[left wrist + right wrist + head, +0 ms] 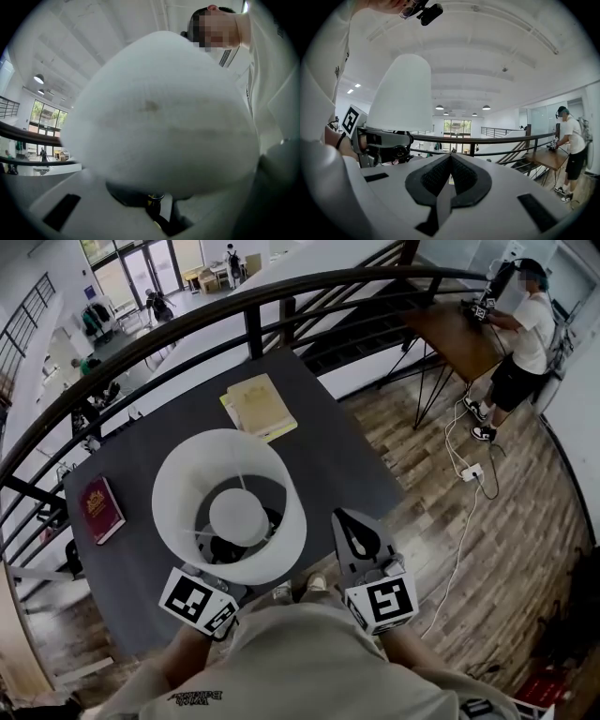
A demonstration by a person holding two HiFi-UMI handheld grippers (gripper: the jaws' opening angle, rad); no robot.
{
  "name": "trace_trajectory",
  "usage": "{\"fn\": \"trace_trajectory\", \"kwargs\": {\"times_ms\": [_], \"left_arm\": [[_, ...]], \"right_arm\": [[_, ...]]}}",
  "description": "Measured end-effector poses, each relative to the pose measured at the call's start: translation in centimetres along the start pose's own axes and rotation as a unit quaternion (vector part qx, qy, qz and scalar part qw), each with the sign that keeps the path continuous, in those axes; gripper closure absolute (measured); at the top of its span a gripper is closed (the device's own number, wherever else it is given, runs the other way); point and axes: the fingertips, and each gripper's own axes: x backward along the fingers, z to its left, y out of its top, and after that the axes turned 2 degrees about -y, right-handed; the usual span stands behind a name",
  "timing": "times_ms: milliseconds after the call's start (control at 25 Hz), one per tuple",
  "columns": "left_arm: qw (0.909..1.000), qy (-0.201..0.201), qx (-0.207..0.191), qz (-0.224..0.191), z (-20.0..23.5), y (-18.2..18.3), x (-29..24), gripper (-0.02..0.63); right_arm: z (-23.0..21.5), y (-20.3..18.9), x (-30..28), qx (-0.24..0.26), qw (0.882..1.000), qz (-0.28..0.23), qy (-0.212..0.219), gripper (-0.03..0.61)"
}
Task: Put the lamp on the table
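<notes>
White lamp (pixel 236 515) is gripped at its stem by the left claw (pixel 157 208); right claw (pixel 450 161) shut, empty.

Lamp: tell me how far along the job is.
Done: the left gripper holds the lamp, jaws on its stem below the shade. In hand: it is held up over the near side of the dark table, apparently not set down. Left: lower it and release. The right gripper is shut, empty.

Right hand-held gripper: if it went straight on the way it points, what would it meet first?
Probably the black railing: the right hand-held gripper, jaws together and empty, points across the dark table toward it. Depth is hard to judge.
</notes>
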Motion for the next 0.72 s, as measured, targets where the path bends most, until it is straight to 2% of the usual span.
{"fn": "trace_trajectory", "kwargs": {"times_ms": [280, 480, 600, 720], "left_arm": [[1.0000, 0.003, 0.006, -0.001, 0.4, -0.9, -1.6, 0.532], [1.0000, 0.001, -0.001, -0.001, 1.5, -1.3, -4.0, 0.532], [0.9999, 0.000, -0.012, -0.001, 2.4, -1.6, -6.0, 0.532], [0.9999, -0.003, -0.016, -0.005, 3.6, -2.0, -8.4, 0.532]], "right_arm": [[-1.6, -0.8, -1.0, -0.011, 1.000, 0.003, 0.002, 0.578], [-3.8, -1.7, -2.6, 0.003, 1.000, 0.004, -0.020, 0.578], [-6.0, -1.8, -4.0, 0.023, 0.999, -0.002, -0.048, 0.578], [-8.6, -2.1, -5.8, 0.017, 0.997, -0.003, -0.069, 0.578]]}}
